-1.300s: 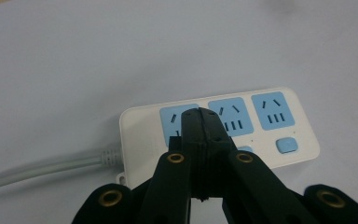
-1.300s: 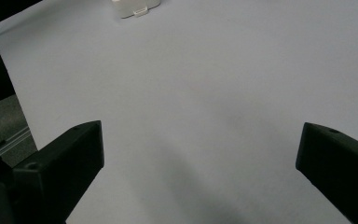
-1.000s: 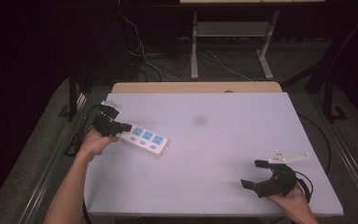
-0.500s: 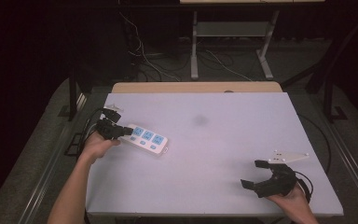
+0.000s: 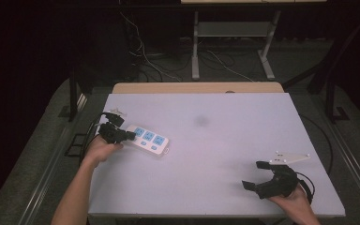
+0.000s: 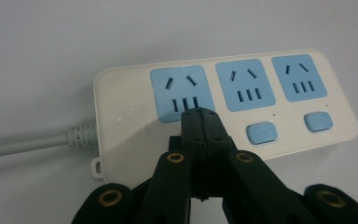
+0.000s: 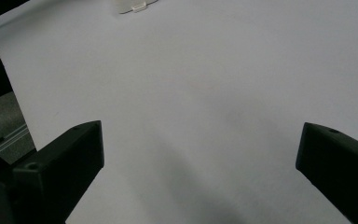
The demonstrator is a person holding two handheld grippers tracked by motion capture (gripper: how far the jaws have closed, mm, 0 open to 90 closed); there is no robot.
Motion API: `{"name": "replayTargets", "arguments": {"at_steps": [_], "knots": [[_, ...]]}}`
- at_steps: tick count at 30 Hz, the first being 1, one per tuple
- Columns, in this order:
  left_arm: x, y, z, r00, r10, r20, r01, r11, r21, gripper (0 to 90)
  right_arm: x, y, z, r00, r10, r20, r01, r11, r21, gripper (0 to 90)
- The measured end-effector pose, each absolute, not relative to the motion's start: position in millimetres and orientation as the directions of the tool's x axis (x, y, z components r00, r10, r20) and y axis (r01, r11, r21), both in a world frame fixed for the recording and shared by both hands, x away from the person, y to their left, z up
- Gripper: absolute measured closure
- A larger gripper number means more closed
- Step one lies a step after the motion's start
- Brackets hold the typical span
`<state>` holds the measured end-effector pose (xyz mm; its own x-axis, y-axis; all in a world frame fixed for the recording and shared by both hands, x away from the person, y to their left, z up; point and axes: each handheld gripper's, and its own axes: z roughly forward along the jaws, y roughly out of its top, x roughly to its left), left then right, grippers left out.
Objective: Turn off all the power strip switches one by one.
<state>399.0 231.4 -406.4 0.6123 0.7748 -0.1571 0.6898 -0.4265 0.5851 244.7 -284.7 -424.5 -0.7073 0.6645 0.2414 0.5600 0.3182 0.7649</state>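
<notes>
Three blue sockets on white plastic power strip (image 6: 223,107), lying flat near table's (image 5: 225,140) left edge, grey cord end toward left gripper (image 6: 199,116). Jaws clenched together, tip pressing by 1st socket; probably toggling switches, 2 blue btns untouched. Right gripper (image 5: 258,176) spread wide, idle, well apart.

The power strip (image 6: 223,107) looks like smooth, faintly glossy plastic; the table (image 5: 225,140) seems matt, perhaps laminate.
</notes>
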Motion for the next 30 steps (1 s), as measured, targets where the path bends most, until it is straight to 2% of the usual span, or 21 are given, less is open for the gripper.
{"name": "replayTargets", "arguments": {"at_steps": [17,25,30], "knots": [[399.0,231.7,-407.3,0.604,0.780,-0.164,0.695,-0.415,0.587,89.4,243.9,-283.6,-424.2,-0.712,0.661,0.238,0.557,0.325,0.764,0.7],[402.8,238.4,-410.9,0.585,0.775,-0.238,0.724,-0.367,0.583,89.6,242.6,-283.5,-423.7,-0.715,0.658,0.238,0.555,0.327,0.765,0.7],[401.9,238.4,-411.5,0.582,0.778,-0.236,0.722,-0.361,0.590,89.6,242.1,-285.5,-423.0,-0.714,0.660,0.236,0.553,0.324,0.768,0.7]]}}
